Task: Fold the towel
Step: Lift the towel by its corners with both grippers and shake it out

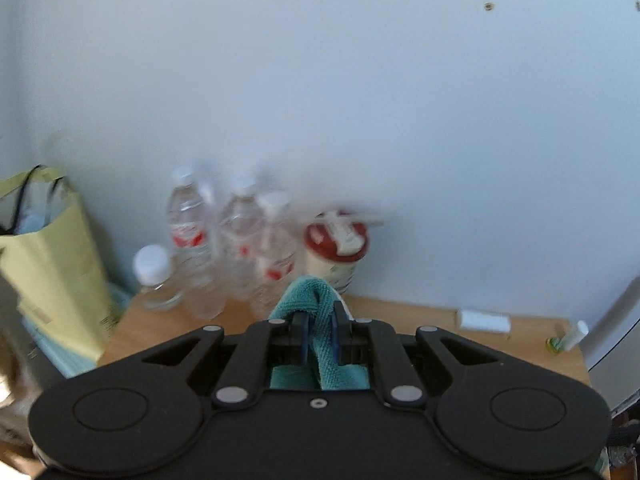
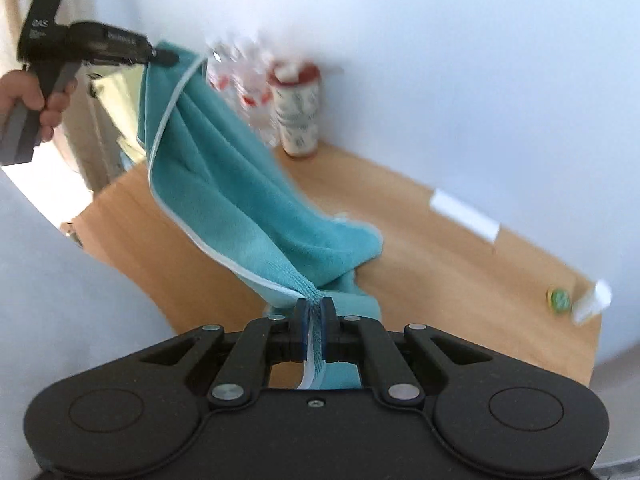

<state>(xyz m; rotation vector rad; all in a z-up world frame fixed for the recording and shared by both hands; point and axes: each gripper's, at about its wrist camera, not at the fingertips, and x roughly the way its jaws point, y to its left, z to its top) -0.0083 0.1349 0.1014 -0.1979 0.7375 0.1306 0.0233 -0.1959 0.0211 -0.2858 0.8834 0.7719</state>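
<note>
While pinched between tools (image 2: 316,308): towel (image 2: 224,168) aloft.

White lettering runs along the left gripper (image 2: 164,57) body beside the teal towel (image 2: 240,184), too blurred to read; the bottles' (image 1: 190,220) red labels blur too.

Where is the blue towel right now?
The towel hangs in the air above the table, stretched between the left gripper and the right gripper, in front of the bottles.
</note>
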